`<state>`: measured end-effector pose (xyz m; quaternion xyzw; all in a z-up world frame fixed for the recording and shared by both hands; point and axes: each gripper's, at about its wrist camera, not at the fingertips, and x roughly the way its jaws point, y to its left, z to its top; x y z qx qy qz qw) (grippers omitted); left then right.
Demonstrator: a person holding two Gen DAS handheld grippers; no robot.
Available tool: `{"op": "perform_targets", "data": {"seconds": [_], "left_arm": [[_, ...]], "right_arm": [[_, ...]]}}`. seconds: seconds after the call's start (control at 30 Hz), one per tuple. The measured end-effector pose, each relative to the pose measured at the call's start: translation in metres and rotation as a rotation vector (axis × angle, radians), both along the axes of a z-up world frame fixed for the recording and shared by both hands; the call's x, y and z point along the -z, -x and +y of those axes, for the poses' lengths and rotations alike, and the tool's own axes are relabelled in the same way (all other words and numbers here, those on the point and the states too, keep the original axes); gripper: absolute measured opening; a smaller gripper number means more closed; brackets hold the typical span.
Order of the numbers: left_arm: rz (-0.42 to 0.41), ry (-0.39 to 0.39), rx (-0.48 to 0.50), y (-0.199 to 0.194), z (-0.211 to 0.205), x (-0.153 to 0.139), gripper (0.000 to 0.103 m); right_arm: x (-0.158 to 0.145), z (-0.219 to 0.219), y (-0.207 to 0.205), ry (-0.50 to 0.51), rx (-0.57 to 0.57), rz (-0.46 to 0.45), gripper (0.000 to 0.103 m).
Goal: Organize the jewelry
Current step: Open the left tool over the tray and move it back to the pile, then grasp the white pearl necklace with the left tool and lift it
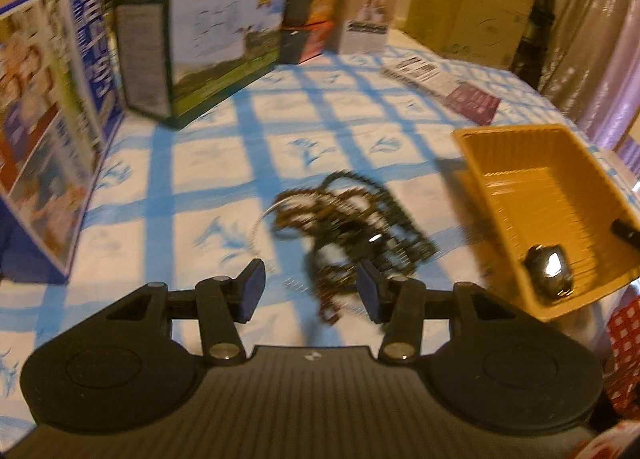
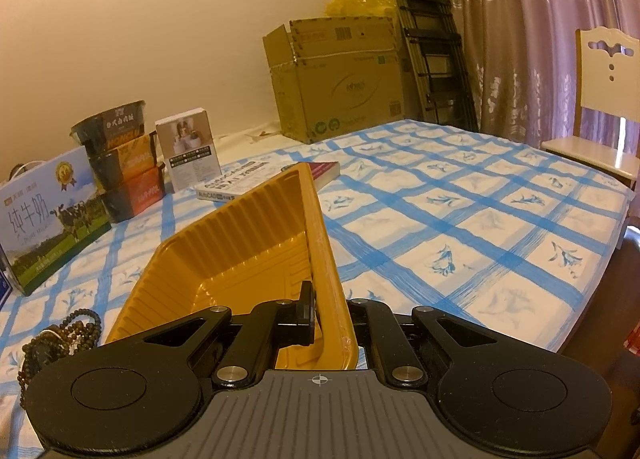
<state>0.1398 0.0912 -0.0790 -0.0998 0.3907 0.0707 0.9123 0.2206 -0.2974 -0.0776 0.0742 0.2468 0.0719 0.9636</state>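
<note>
While our right gripper (image 2: pixel 320 319) pinches the tilted yellow tray (image 2: pixel 240 243) by its wall, the left gripper (image 1: pixel 310 291) hangs open, empty, over the bead tangle (image 1: pixel 344 227) on the tabletop (image 1: pixel 208 163) beside it. Risk: we snag one strand, whole knot drags w/ it.

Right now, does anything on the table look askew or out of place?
Yes. The yellow tray sits tilted, its rim pinched by the right gripper, and the bead necklaces lie in a tangled heap outside it.
</note>
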Motion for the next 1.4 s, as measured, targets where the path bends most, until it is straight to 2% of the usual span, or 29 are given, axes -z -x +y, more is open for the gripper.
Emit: {"op": "perform_targets", "data": {"seconds": [0.3,0.57,0.7,0.93,1.07,1.4], "left_arm": [[0.016,-0.03,-0.023,0.004,0.013,0.013,0.045],[0.006,-0.12,0.063,-0.014,0.011,0.024,0.045],[0.023,-0.17,0.094,-0.027,0.014,0.033,0.041],[0.027,-0.226,0.159,-0.041,0.015,0.043,0.04],[0.045,-0.224,0.164,-0.047,0.015,0.049,0.038],[0.074,-0.154,0.092,-0.072,0.032,0.064,0.022]], "right_arm": [[-0.001,-0.002,0.001,0.008,-0.002,-0.001,0.006],[-0.001,-0.003,0.002,0.011,-0.003,0.0,0.006],[-0.001,-0.002,0.002,0.013,-0.004,-0.001,0.006],[-0.001,-0.001,0.002,0.013,-0.004,0.0,0.006],[-0.001,-0.001,0.002,0.014,-0.004,-0.001,0.006],[-0.001,-0.001,0.002,0.016,-0.004,0.0,0.006]]}}
